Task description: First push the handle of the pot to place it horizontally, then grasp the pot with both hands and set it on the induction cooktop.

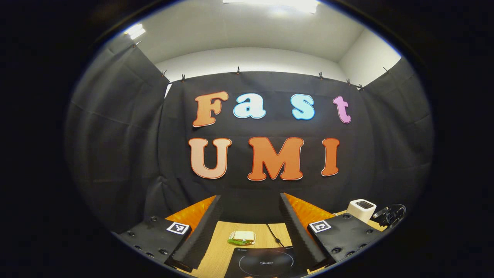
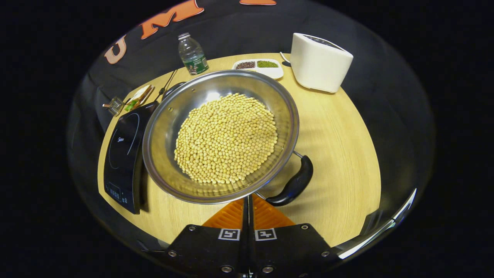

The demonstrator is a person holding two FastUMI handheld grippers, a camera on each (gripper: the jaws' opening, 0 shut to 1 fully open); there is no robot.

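Pot: shiny steel, wide and shallow, holding a mound of pale yellow beans that covers most of its floor, bare metal showing around the mound. It sits on the wooden bench, just right of the black induction cooktop, its left rim overlapping the cooktop's edge in the right gripper view. Black curved handle on the near-right side, joined to the rim by thin wire arms; a second dark handle peeks out at the far-left rim. Right gripper pressed together, nothing between its fingers, tips just at the pot's near rim. Left gripper spread wide, holding nothing, raised over the cooktop. Far side of bench: bottle, divided dish of grains, white toaster; sandwich far-left beyond the cooktop.
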